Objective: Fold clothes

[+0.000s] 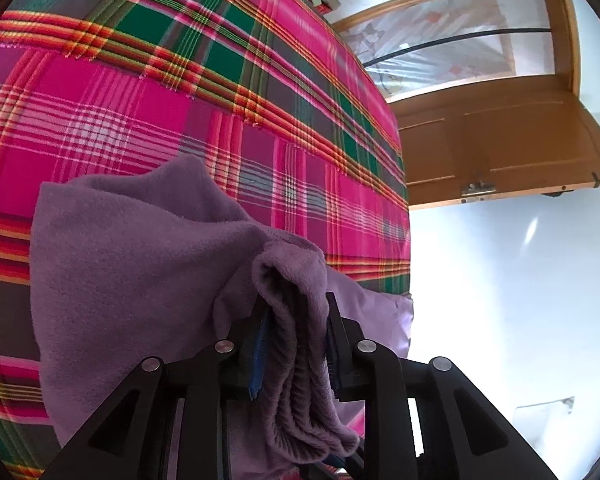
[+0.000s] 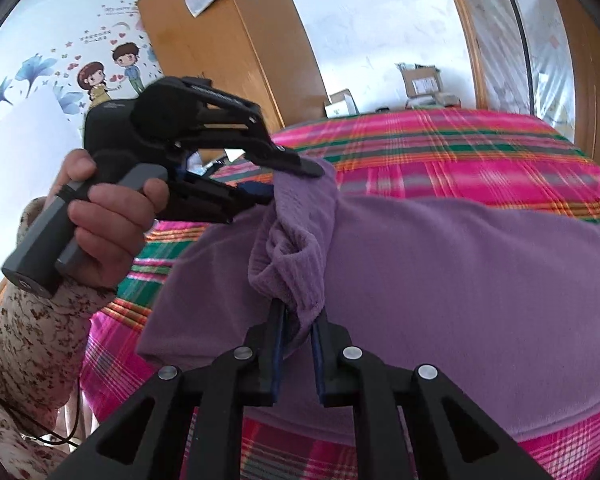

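Hidden: most of the garment drops behind the left tongs in the left wrist view, its lower hem cut off at 6 o'clock; what kind of garment it is cannot be told. In the right wrist view its right side runs out of frame at 3 o'clock.
Hard to make out: the boxes beyond the bed at 1 o'clock are too small to read; the room at 4 o'clock in the left view is washed out by glare.
Left tongs: closed on a thick bunched roll of the garment, several layers pinched between the blue-lined pads. In the right wrist view they sit at 10 o'clock, gripped by a hand with a floral sleeve below it.
Right tongs: nearly closed, a ribbed fold of the garment caught between the fingers.
Garment: purple fleece, soft and matte, ribbed at the gathered edge; held up by both tongs, with the rest spread on the bed.
Bed: woven plaid cover in pink, green, grey and orange stripes.
Door: brown wood, panelled, with a metal latch, at 3 o'clock in the left view.
Wall: cartoon stickers at 10 o'clock.
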A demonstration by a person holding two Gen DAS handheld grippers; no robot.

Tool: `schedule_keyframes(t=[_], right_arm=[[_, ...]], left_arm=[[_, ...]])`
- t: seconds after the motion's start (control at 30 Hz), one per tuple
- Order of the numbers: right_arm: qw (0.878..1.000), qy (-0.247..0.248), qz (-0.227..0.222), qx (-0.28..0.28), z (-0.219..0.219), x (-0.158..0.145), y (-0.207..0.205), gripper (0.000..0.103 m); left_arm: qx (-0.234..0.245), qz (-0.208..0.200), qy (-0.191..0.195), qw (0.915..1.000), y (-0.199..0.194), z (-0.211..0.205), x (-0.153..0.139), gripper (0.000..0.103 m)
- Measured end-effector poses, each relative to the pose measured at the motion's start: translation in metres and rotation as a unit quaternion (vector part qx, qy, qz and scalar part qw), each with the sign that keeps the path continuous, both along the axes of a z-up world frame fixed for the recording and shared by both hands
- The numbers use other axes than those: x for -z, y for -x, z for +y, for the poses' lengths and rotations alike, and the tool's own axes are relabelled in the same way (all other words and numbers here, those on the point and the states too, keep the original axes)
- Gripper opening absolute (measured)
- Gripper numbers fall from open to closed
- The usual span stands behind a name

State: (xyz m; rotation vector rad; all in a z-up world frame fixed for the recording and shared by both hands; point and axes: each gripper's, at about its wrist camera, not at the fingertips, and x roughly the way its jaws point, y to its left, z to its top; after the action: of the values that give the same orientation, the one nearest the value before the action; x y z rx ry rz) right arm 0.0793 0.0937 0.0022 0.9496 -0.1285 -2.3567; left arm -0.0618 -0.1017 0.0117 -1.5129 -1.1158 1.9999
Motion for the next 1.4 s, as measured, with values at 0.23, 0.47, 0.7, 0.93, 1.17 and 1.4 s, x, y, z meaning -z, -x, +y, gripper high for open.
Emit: schedule_keyframes(t=[0.23,0.47,0.7,0.93,1.17,1.4], right_arm=[[0.999,-0.002,-0.033,0.01,0.012,0.01,0.005,0.025],[0.999,0.017,-0.042,0.019,0.029,0.007,0.008,0.034],[0.997,0.055,-0.023,0.039,0.053,-0.009,0.023,0.052],[0.988,0.119,-0.092,-0.031,0.039,-0.005,0.067,0.058],[0.982,0.107,-0.144,-0.061,0.018,-0.005,0.09,0.061],[0.992,-0.068,-0.088,-0.061,-0.032,-0.01,0.089,0.061]], left_arm=[[-0.018,0.068,0.0,0.9975,-0.035,-0.01,-0.023,0.04],[-0.042,0.094,0.007,0.9946,-0.065,-0.035,-0.027,0.04],[-0.05,0.073,0.018,0.9959,-0.086,-0.048,0.003,0.04],[-0.062,0.079,0.014,0.9949,-0.098,-0.057,0.005,0.04],[-0.075,0.089,0.018,0.993,-0.104,-0.065,0.007,0.04],[-0.077,0.079,0.013,0.9939,-0.103,-0.068,0.014,0.04]])
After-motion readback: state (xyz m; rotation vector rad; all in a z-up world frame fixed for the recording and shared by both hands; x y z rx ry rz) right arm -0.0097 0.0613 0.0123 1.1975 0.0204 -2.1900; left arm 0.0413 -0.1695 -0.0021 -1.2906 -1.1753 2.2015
